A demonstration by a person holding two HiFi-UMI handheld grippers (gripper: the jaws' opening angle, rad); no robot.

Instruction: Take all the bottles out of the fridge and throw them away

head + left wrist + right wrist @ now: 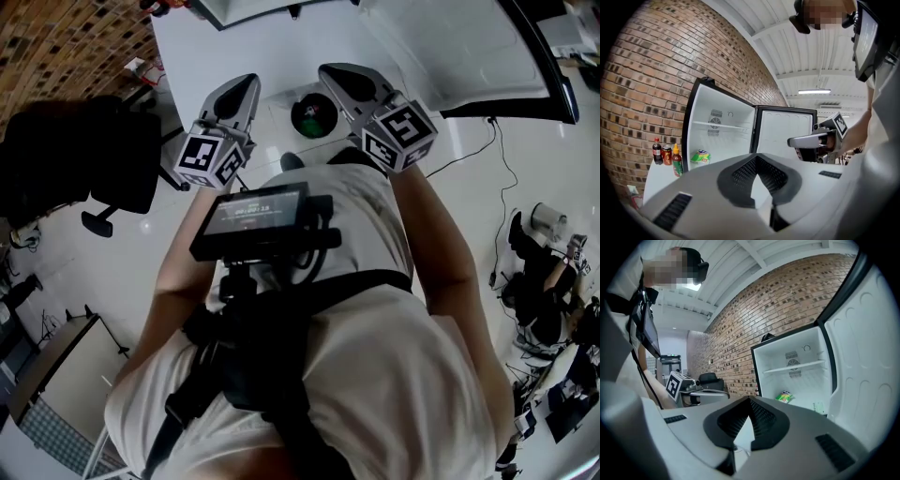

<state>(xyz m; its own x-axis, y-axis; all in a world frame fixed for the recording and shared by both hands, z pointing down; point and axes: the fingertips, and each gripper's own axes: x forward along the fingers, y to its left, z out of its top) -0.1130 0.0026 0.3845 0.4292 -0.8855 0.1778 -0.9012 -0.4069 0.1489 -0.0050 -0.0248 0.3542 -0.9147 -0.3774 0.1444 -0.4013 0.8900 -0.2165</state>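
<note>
A dark cola bottle (657, 151) and a red sauce bottle (677, 161) with a yellow cap stand upright outside the fridge (733, 140). They are on the white bench (658, 183), just beside the fridge's left wall, with a can (666, 154) between them. All three form a close row along the bench edge that runs by the brick wall (642, 84), the sauce bottle nearest the fridge. The fridge's door (785, 131) is swung wide. Inside, a green packet (701, 157) lies low in the compartment, beneath the shelf (722, 125). The left gripper (757, 164) points toward the open fridge, its fingers pressed together with nothing pinched between them. The right gripper (749, 401) faces the same opening from the door side, and its fingers are likewise closed on nothing. In the head view both are held side by side in front of the person's chest. Between them, down on the floor, sits a dark round bin (314, 115) with something green and red in it — too small to name. A black office chair (84, 159) stands off to the left.
</note>
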